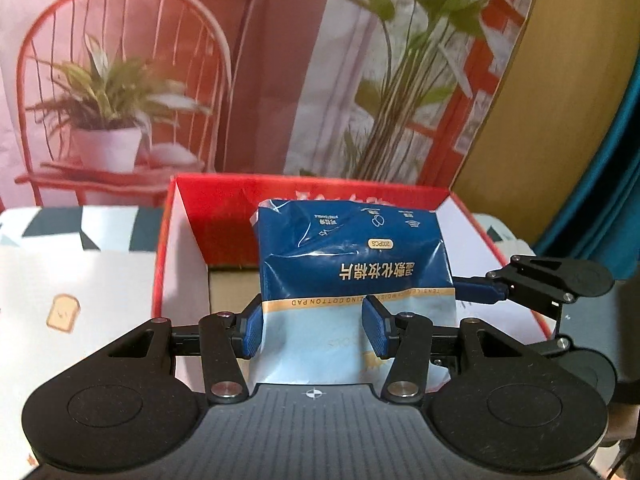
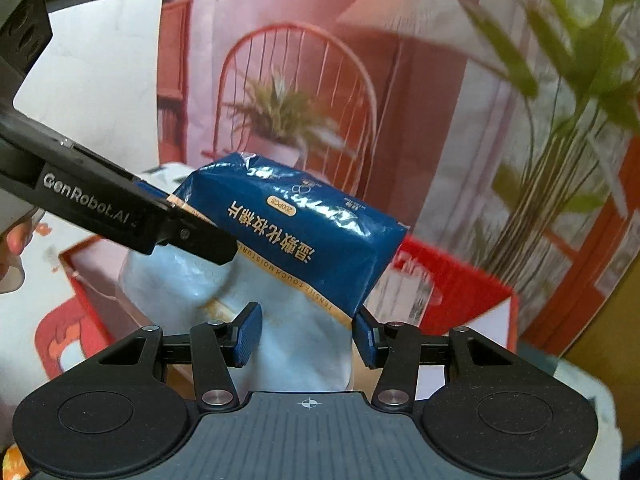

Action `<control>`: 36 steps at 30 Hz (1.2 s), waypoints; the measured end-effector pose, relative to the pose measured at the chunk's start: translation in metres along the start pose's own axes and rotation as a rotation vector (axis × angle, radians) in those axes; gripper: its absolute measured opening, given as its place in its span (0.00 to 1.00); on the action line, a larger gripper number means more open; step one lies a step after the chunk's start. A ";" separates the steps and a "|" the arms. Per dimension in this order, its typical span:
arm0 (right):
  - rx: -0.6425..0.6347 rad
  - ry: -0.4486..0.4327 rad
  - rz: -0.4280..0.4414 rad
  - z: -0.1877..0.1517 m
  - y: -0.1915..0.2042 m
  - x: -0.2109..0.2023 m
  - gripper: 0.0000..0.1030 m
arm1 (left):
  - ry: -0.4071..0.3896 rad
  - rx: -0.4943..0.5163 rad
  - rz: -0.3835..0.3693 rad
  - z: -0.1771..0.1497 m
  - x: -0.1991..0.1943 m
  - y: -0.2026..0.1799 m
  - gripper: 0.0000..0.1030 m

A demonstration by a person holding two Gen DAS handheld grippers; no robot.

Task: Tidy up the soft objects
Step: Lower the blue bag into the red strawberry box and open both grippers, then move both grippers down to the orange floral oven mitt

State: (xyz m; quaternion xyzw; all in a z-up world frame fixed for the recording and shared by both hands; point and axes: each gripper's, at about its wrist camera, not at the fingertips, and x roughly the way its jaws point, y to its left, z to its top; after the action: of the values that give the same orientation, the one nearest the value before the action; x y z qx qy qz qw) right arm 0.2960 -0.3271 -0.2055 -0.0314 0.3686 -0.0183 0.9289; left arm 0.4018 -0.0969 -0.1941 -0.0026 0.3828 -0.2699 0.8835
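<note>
So I've got this pack of cotton pads (image 1: 352,248) pinched from two sides, both grippers on it at once. My left gripper (image 1: 314,332) is clamped on the pale lower end of the pack, low in the middle of the left wrist view, blue pads pressed into the plastic on each side, jaws about halfway in. The dark blue printed part sticks up past them toward frame centre, text upside down. My right gripper (image 2: 306,334) has the same pale end squeezed between its pads in the bottom centre of the right wrist view, and there the pack leans up and to the right, crinkly and shiny. In the left view the right gripper comes in from the right edge, its blue finger touching the side of the pack; in the right view the left one reaches down from the upper left, tip on the pack's pale face. The pack hangs over the open red box (image 1: 188,216), which sits on the worktop (image 1: 80,280), the cloth on it with a little toast drawing at lower left. A red box corner (image 2: 452,284) peeks out right of the pack in the right view. Behind everything stands a backdrop (image 1: 160,60) printed with a red chair and potted plants. A bit of my hand (image 2: 12,248) shows at the left edge.
</note>
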 end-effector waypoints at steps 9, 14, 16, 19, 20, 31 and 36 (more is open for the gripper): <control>0.135 0.089 0.044 -0.013 -0.008 0.013 0.44 | 0.073 0.006 0.016 -0.011 0.010 -0.002 0.52; 0.182 0.104 0.000 -0.017 -0.010 0.012 0.48 | 0.045 0.005 0.059 -0.008 0.001 -0.003 0.58; 0.194 0.094 -0.013 -0.018 -0.011 0.007 0.53 | 0.034 -0.001 0.059 -0.007 -0.007 -0.002 0.58; 0.211 0.067 -0.021 -0.020 -0.012 -0.006 0.53 | 0.016 0.005 0.053 -0.008 -0.021 -0.005 0.58; 0.218 0.054 -0.021 -0.020 -0.012 -0.012 0.53 | 0.011 0.011 0.053 -0.009 -0.025 -0.007 0.58; 0.285 -0.095 -0.007 -0.040 -0.003 -0.086 0.53 | -0.004 0.002 0.049 -0.050 -0.072 -0.026 0.58; 0.305 -0.093 -0.015 -0.062 0.008 -0.102 0.53 | 0.008 -0.013 0.036 -0.075 -0.077 -0.036 0.58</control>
State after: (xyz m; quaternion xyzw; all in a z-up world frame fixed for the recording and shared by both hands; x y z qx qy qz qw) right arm 0.1795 -0.3157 -0.1811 0.1062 0.3178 -0.0794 0.9388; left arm 0.2902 -0.0759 -0.1876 -0.0005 0.3882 -0.2515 0.8866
